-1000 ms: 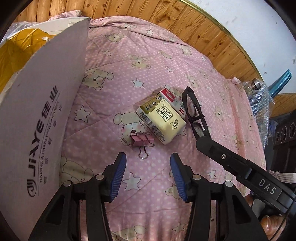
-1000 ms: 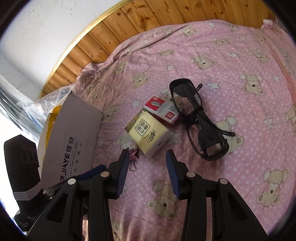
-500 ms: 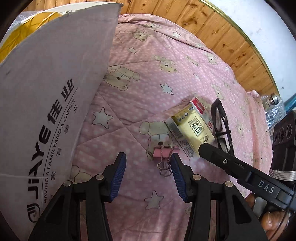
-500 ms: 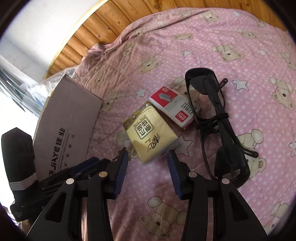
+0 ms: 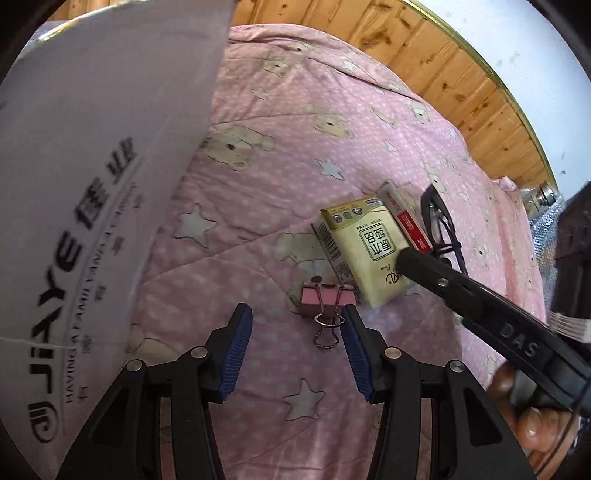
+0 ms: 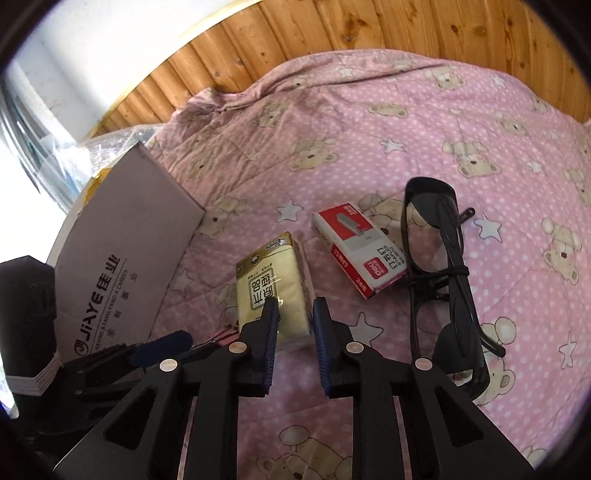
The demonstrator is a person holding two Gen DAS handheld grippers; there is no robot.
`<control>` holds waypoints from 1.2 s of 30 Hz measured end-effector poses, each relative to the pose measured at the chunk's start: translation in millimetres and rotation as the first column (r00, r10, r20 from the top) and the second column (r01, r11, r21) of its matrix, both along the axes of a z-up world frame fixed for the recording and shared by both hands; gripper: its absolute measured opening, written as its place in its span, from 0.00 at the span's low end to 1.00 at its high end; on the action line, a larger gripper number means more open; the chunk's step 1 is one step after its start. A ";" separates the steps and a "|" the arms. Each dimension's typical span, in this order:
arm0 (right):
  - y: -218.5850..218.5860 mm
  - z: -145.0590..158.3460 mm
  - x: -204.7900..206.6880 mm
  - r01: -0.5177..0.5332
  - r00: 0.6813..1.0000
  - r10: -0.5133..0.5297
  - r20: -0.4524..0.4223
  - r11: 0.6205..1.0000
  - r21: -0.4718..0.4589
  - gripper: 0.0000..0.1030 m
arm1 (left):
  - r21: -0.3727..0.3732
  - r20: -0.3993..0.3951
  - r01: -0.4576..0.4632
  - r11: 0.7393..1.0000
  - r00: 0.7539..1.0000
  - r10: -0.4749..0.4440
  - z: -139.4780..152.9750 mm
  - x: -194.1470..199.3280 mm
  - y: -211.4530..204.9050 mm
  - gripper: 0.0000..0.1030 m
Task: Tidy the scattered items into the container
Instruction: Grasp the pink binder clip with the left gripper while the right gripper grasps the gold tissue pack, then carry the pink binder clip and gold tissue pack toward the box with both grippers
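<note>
A yellow tissue pack lies flat on the pink bear-print quilt. My right gripper has its jaws narrowed onto the pack's near right part, one finger on top and one beside its edge. A pink binder clip lies just ahead of my open left gripper, close to the right fingertip. A red-and-white staple box and black glasses lie to the right of the pack. The grey cardboard box stands on the left.
The wooden headboard and white wall run behind the quilt. A person's hand holds the right gripper at the lower right of the left wrist view. Bubble wrap lies behind the box.
My right gripper has come down onto the tissue pack and its jaws have narrowed. My left gripper has closed in on the binder clip and stays open.
</note>
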State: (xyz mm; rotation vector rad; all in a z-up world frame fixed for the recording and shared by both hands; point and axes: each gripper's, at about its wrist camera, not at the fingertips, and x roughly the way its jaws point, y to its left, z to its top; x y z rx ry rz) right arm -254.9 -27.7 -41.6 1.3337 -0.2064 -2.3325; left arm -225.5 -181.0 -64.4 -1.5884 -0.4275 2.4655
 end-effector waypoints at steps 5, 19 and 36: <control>-13.8 -6.0 -1.3 -0.073 0.997 0.073 0.019 0.997 -0.009 0.32 | -0.014 -0.012 0.015 1.000 1.000 -0.015 -3.6 3.0 -1.3 0.50; -44.9 -10.2 -13.5 -0.083 0.996 0.081 0.026 0.994 0.066 0.38 | -0.040 -0.059 0.036 0.999 0.998 -0.038 -3.7 2.9 -4.4 0.49; 10.9 4.8 28.5 0.086 0.996 -0.087 0.023 0.994 0.062 0.36 | 0.015 -0.145 0.076 0.997 0.987 -0.073 18.0 15.7 -2.0 0.33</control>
